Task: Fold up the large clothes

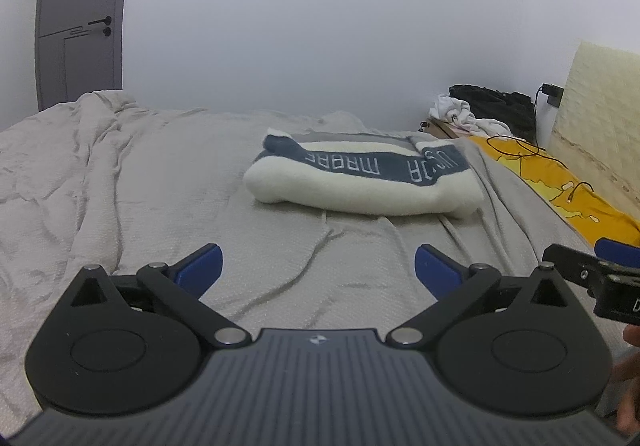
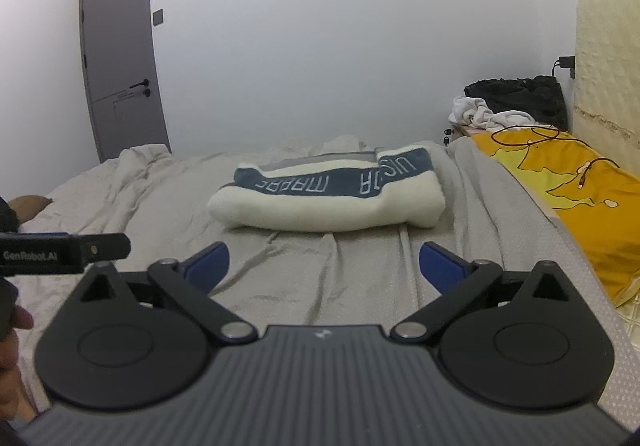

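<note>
Both tongs gape wide over the bed (image 1: 180,174), nothing between the blue pads! Left tongs (image 1: 318,270) hang above rumpled grey bedcover, right tongs (image 2: 324,266) likewise, side by side. Straight ahead at twelve o'clock, the folded cream-and-navy garment (image 1: 360,186) lies on the cover, lettered band up, well apart from both. At two o'clock, a yellow pillow (image 2: 560,186) with a cable (image 2: 532,134) across it, and dark and white clothes (image 2: 516,102) heaped by the plain white wall. At ten o'clock, a grey door (image 2: 120,54), closed.
</note>
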